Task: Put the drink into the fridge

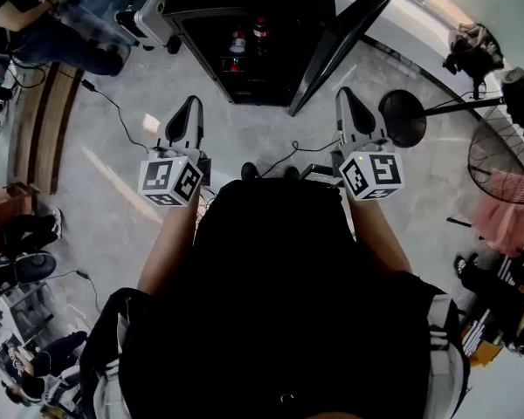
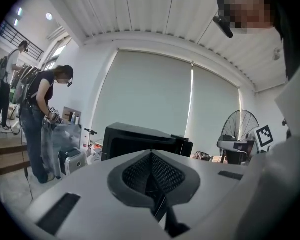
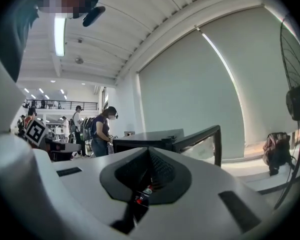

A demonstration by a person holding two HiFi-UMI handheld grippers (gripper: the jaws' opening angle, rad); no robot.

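A small black fridge (image 1: pixel 244 37) stands on the floor ahead of me with its door (image 1: pixel 345 37) swung open to the right. Two drink bottles (image 1: pixel 237 42) with red labels stand inside it. My left gripper (image 1: pixel 192 103) and right gripper (image 1: pixel 345 94) are both held in front of my body, short of the fridge, pointing at it. Both are shut with nothing between their jaws. In the right gripper view a red-labelled bottle (image 3: pixel 142 195) shows through the slit under the closed pads, and the fridge (image 3: pixel 150 140) stands beyond. The left gripper view shows the fridge (image 2: pixel 140 139) too.
A floor fan (image 1: pixel 403 116) and its stand are right of the door. Cables (image 1: pixel 113 103) run over the concrete floor. A person (image 1: pixel 61 16) bends over a suitcase (image 1: pixel 148 20) at the far left. Clutter lines the right wall (image 1: pixel 506 216).
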